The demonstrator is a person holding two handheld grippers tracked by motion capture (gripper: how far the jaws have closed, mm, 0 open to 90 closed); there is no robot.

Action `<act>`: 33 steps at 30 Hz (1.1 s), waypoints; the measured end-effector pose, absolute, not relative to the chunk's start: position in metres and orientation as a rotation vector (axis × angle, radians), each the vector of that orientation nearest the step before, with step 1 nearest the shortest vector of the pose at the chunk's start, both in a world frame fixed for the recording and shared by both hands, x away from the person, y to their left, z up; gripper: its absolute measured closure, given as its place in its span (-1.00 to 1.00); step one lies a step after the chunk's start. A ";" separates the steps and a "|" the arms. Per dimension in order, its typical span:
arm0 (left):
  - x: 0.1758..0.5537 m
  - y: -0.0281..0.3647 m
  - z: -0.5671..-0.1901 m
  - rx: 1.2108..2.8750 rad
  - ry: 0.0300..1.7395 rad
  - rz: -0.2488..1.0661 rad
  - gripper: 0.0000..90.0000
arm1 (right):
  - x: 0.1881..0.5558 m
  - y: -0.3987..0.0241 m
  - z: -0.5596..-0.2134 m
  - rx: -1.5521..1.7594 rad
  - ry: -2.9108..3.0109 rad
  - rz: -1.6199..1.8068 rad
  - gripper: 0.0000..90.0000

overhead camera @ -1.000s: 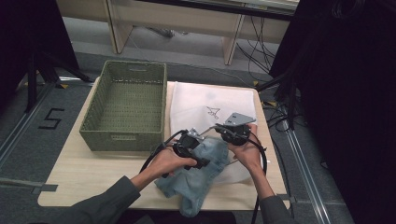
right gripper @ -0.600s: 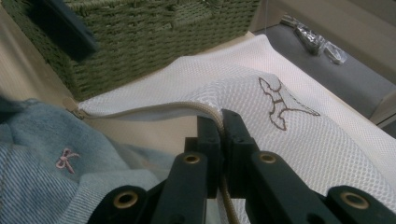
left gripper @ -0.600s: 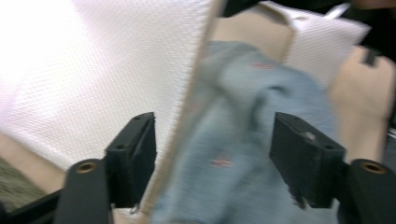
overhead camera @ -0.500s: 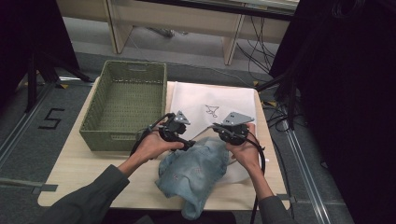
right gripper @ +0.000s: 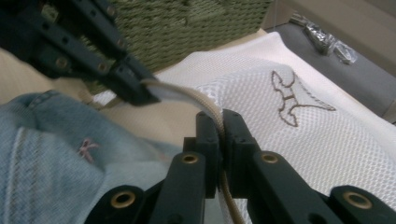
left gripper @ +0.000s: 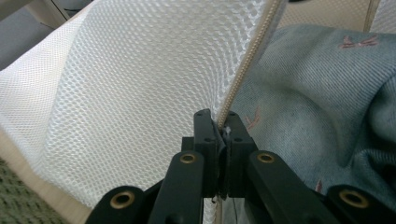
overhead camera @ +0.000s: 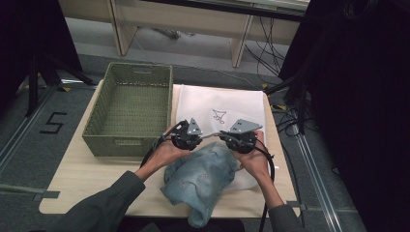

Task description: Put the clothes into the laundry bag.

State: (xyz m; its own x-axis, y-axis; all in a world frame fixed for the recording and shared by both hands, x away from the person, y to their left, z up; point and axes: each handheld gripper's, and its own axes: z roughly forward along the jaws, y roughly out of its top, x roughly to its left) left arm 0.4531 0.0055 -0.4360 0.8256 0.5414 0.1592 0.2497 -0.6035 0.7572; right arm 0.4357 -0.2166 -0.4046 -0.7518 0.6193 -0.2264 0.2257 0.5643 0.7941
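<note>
A white mesh laundry bag (overhead camera: 217, 104) with a brown emblem lies at the table's far right. Its cream zipper edge (left gripper: 252, 56) is lifted between the two grippers. My left gripper (overhead camera: 186, 137) has just been closing and is now shut on that edge (left gripper: 221, 122). My right gripper (overhead camera: 239, 140) is shut on the same edge a little further along (right gripper: 220, 119), and the left gripper (right gripper: 135, 91) faces it there. A blue denim garment (overhead camera: 203, 179) with small pink marks lies crumpled just below the bag's mouth, partly over the table's front edge.
A green woven basket (overhead camera: 130, 108) stands left of the bag, close to the left gripper. Bare wooden table (overhead camera: 87, 183) lies in front of the basket. Cables and table legs cross the floor beyond the far edge.
My left gripper left the denim garment, swung out towards the basket and came in to the bag's zipper edge, where its jaws closed. The right gripper stayed put on the edge.
</note>
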 end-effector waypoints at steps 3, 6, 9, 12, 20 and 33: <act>0.453 0.012 -0.432 2.230 0.543 0.489 0.92 | 0.428 -0.218 -0.405 0.662 2.319 1.073 0.87; 0.456 0.016 -0.429 2.198 0.545 0.441 0.92 | 0.422 -0.220 -0.402 0.672 2.318 1.083 0.83; 0.455 0.010 -0.431 2.207 0.550 0.444 0.92 | 0.418 -0.222 -0.403 0.688 2.318 1.099 0.69; 0.456 0.007 -0.432 2.224 0.536 0.447 0.92 | 0.412 -0.224 -0.400 0.761 2.313 1.148 0.50; 0.458 0.010 -0.427 2.205 0.561 0.438 0.91 | 0.385 -0.226 -0.399 0.808 2.438 1.215 0.07; 0.454 0.012 -0.415 2.185 0.533 0.458 0.91 | 0.389 -0.208 -0.461 0.787 2.642 0.968 0.68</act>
State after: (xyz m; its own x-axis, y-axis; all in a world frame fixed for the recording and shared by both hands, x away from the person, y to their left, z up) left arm 0.4544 0.0119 -0.4147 0.8442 0.5169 0.1422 0.2181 -0.5734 0.7897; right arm 0.3886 -0.2083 -0.4611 -0.8324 0.5538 -0.0211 0.4092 0.6397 0.6507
